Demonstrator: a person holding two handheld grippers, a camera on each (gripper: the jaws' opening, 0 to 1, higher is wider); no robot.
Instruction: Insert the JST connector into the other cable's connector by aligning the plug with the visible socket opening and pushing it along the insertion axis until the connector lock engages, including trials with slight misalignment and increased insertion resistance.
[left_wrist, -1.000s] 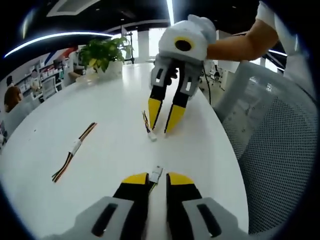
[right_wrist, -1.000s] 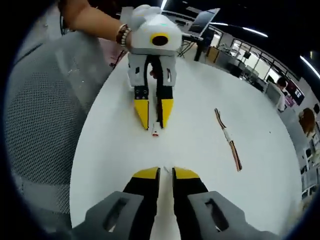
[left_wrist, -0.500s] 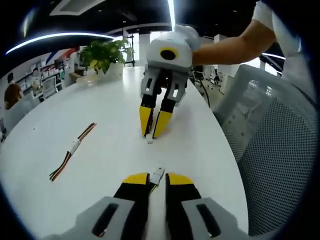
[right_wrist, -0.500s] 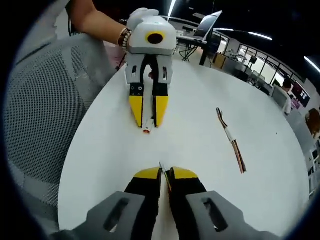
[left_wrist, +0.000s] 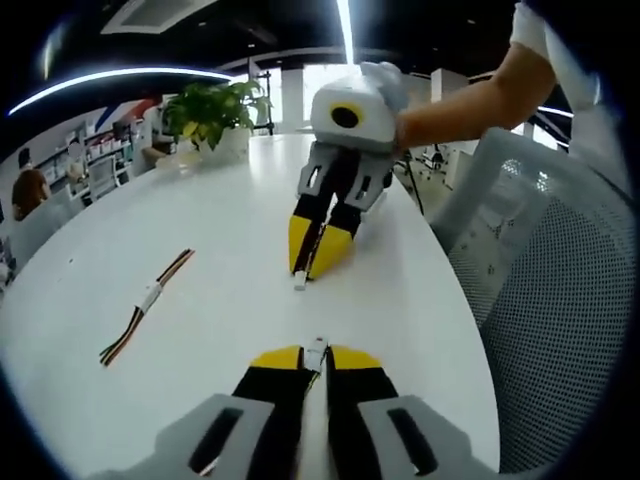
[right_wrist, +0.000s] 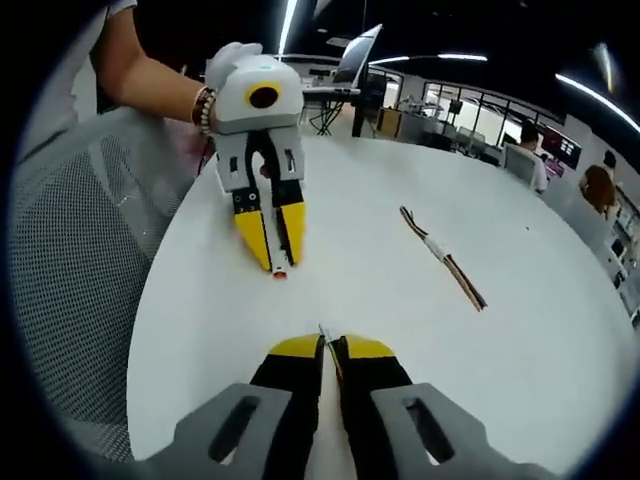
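Observation:
In the left gripper view my left gripper (left_wrist: 313, 358) is shut on a small white JST connector (left_wrist: 315, 351) that sticks out between its yellow tips. Across the white table (left_wrist: 220, 220) my right gripper (left_wrist: 310, 265) points down, shut on a thin cable whose white connector (left_wrist: 298, 283) hangs just below its tips. In the right gripper view my right gripper (right_wrist: 330, 348) is shut on that cable's wires (right_wrist: 323, 333). Facing it, my left gripper (right_wrist: 275, 256) holds its connector (right_wrist: 279, 272) low over the table. The two connectors are apart.
A spare multicoloured cable (left_wrist: 145, 305) with a white tag lies on the table, also in the right gripper view as spare cable (right_wrist: 440, 255). A grey mesh chair (left_wrist: 545, 300) stands at the table edge. A potted plant (left_wrist: 210, 110) sits far back. A person's arm (left_wrist: 470, 95) holds the right gripper.
The right gripper, open over the cable on the table a second ago, has shut on it and tilted. The left gripper's jaws have drawn closer on their connector.

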